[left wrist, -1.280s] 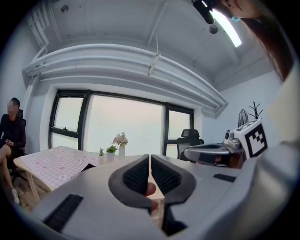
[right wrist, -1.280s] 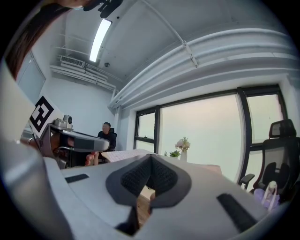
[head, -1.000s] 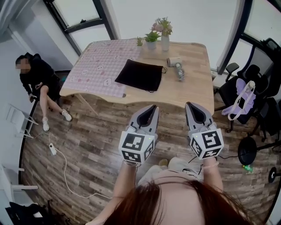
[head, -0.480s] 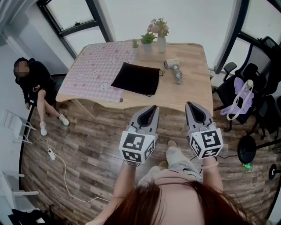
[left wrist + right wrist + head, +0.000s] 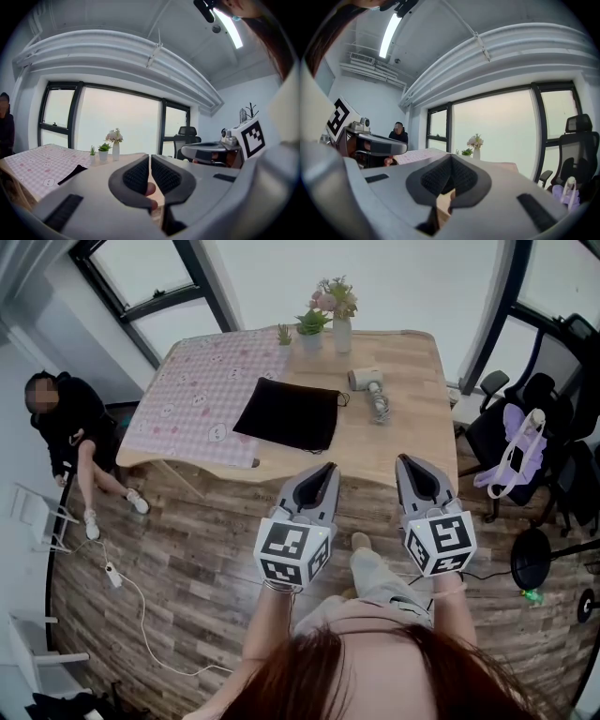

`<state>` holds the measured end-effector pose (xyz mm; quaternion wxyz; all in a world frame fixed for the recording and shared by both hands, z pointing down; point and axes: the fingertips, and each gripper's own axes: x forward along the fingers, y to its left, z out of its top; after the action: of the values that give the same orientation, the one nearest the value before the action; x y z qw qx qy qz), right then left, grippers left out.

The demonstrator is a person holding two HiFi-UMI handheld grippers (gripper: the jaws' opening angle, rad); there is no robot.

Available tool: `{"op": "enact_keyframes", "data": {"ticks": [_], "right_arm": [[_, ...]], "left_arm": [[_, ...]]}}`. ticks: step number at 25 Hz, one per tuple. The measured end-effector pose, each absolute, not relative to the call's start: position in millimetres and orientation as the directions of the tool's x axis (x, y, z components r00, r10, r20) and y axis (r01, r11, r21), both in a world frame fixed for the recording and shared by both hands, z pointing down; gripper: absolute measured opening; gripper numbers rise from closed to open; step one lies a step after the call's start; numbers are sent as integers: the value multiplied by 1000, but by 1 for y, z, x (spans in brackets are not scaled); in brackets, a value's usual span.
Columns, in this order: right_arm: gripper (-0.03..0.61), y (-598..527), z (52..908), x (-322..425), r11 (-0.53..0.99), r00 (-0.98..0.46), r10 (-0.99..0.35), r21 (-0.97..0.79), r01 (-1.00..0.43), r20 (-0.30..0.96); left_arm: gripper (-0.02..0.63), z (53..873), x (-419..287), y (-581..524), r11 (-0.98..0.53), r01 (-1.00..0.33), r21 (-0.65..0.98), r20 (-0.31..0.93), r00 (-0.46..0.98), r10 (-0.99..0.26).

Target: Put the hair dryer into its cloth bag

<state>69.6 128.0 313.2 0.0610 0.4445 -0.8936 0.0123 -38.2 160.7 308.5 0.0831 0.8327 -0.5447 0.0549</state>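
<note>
task status: not started. my left gripper point(image 5: 322, 474) and right gripper point(image 5: 409, 470) are short of the worktop point(image 5: 403, 442), above the floor. both sets of jaws are clenched with nothing in them. the hair dryer point(image 5: 368, 382) lies on the bare wood just right of the cloth bag point(image 5: 286, 414), near it but apart. the dryer is pale, with what looks like a bundled cord by the handle. the bag is black and lies flat. remaining: reach the worktop, open the bag, insert the dryer.

No word, brand or number is legible. The only printed marks are black-and-white square codes, on the cube point(image 5: 292, 554) of the left gripper point(image 5: 326, 470) at 6 o'clock and the cube point(image 5: 441, 545) of the right gripper point(image 5: 406, 463) at 4 o'clock.
</note>
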Motion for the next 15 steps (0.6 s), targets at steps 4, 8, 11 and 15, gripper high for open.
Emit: {"op": "enact_keyframes", "data": {"ticks": [4, 8, 11, 15], "right_arm": [[0, 108, 316, 70, 608, -601, -790, 31, -793, 122], [0, 88, 318, 69, 613, -606, -786, 29, -789, 126], [0, 72, 320, 69, 616, -608, -783, 31, -787, 130], [0, 51, 325, 69, 622, -612, -778, 36, -782, 144]], "left_arm": [[20, 312, -38, 141, -390, -917, 76, 191, 398, -897], [20, 312, -38, 121, -387, -919, 78, 195, 395, -898], [20, 314, -37, 105, -385, -920, 78, 200, 393, -898], [20, 318, -37, 86, -381, -921, 79, 214, 389, -896]]}}
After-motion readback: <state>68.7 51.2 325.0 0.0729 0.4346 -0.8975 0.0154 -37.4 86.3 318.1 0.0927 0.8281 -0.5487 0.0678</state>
